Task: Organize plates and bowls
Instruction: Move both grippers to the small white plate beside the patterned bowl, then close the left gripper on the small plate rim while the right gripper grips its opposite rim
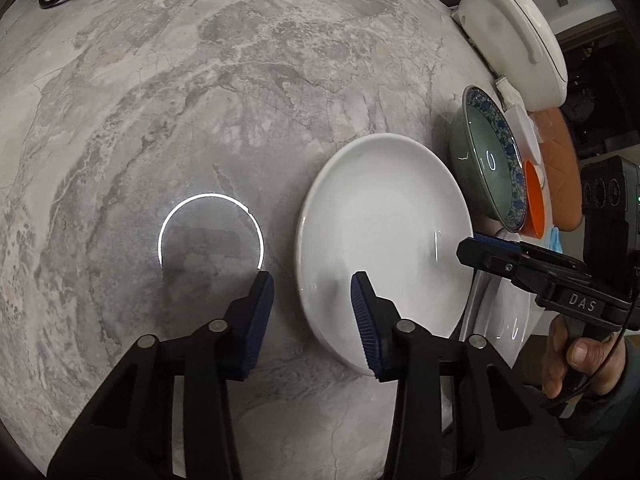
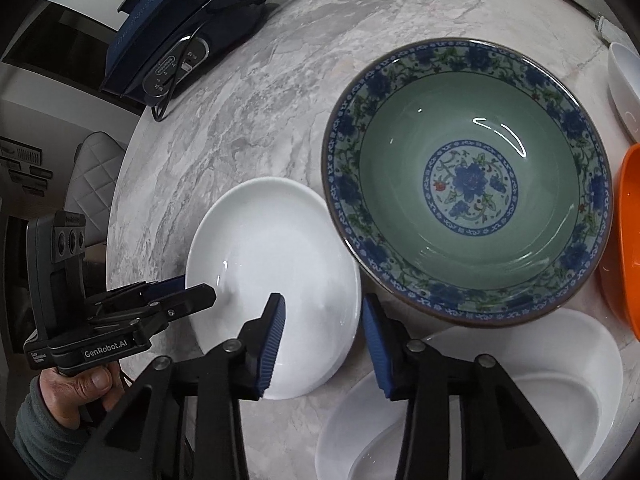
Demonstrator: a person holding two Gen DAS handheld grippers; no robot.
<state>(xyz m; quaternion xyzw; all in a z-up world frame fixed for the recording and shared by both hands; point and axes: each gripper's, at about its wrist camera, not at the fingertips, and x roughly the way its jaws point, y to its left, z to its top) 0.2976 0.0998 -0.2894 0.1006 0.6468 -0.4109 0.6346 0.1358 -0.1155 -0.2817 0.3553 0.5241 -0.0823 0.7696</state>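
Both hand-held grippers straddle opposite rims of the white plate [image 1: 384, 236] lying flat on the marble bench [image 1: 200, 100] beside the green floral bowl [image 2: 472, 176]: left hand-held gripper [image 1: 312, 316] and right hand-held gripper [image 2: 324, 344] stand narrowed but not yet pinching, so the next move calls for clamping both rims evenly before lifting.

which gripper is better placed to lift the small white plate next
Close call, probably the left gripper: its jaws straddle the rim of the white plate over bare table. The right gripper straddles the opposite rim, crowded by the green bowl.
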